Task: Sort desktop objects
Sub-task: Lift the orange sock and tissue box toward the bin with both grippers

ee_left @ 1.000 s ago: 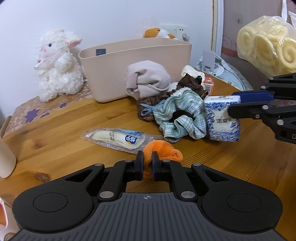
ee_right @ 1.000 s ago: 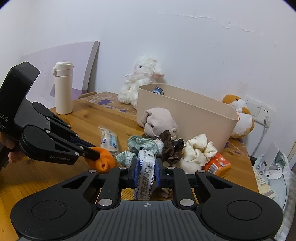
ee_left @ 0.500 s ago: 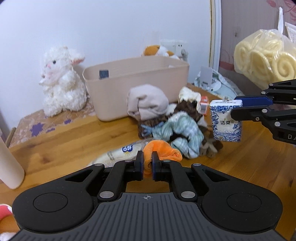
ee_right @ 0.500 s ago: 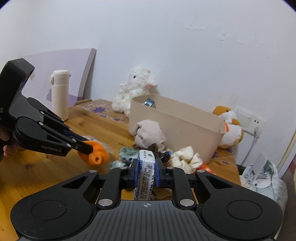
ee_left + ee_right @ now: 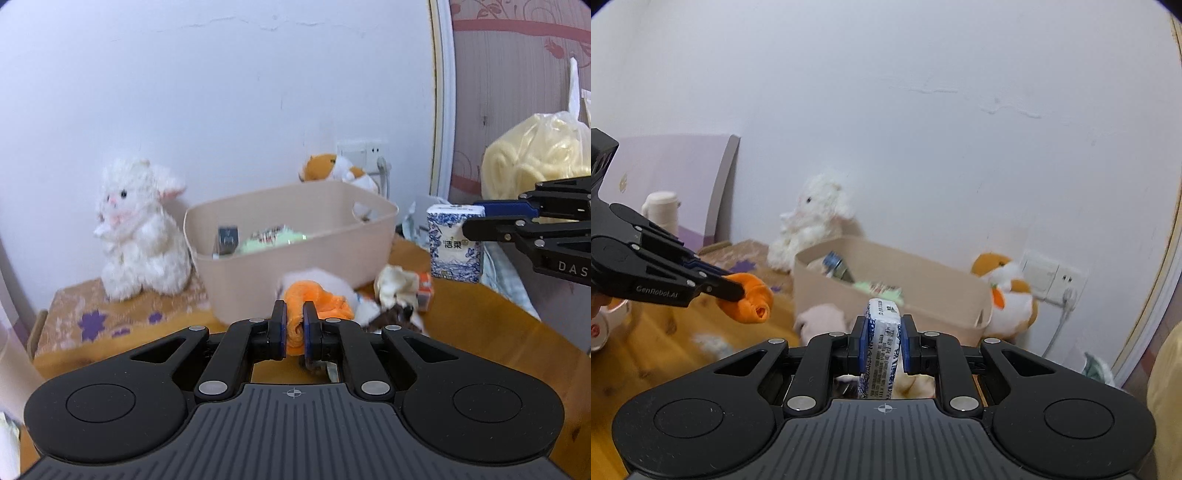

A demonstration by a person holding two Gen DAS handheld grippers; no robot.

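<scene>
Both loads are airborne: the left gripper (image 5: 293,326) fingers pinch a rolled orange cloth (image 5: 314,308), the right gripper (image 5: 884,345) fingers clamp a blue-and-white tissue pack (image 5: 881,350). Just ahead, the beige plastic bin (image 5: 295,236) already holds items; scrunchies (image 5: 397,291) beyond the fingers wait on the tabletop (image 5: 498,332).

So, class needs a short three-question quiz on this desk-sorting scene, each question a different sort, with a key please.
1. True or false: the left hand-held gripper is shut on the orange cloth.
2. What does the right hand-held gripper hold? A) tissue pack B) white bottle C) plush lamb
3. Fill in: the beige bin stands on the wooden ____.

Key: 1 true; 2 A; 3 table.
</scene>
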